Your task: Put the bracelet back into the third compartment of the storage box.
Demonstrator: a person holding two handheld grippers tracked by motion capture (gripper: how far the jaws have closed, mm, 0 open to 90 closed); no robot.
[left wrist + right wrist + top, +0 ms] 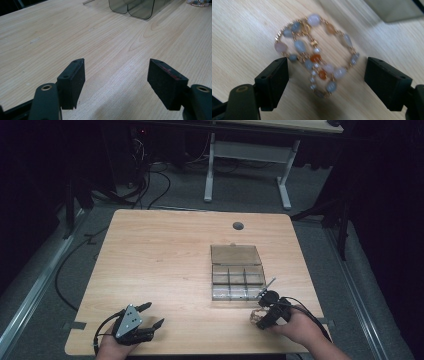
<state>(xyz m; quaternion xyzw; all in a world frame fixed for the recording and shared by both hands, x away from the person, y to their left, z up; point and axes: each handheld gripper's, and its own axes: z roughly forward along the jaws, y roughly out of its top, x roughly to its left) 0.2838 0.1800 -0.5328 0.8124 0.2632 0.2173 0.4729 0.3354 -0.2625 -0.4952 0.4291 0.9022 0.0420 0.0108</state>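
A beaded bracelet (pixel 317 53) of pale blue, white and orange stones on a gold chain lies on the wooden table (pixel 160 255), seen too as a small pale heap, the bracelet (pixel 255 315), near the front right edge. My right gripper (pixel 325 75) hovers open just over it, a jaw on each side, touching nothing. From above, the right gripper (pixel 261 319) sits by the clear box. My left gripper (pixel 116 80) is open over bare wood; the left gripper (pixel 152 316) rests near the front left edge.
A clear compartment box (pixel 238 279) with its lid (pixel 236 254) folded open stands right of centre, just behind the bracelet; the box (pixel 136 8) also appears far off in the left gripper view. A grey cable hole (pixel 238 226) marks the far side. Another desk (pixel 250 150) stands beyond.
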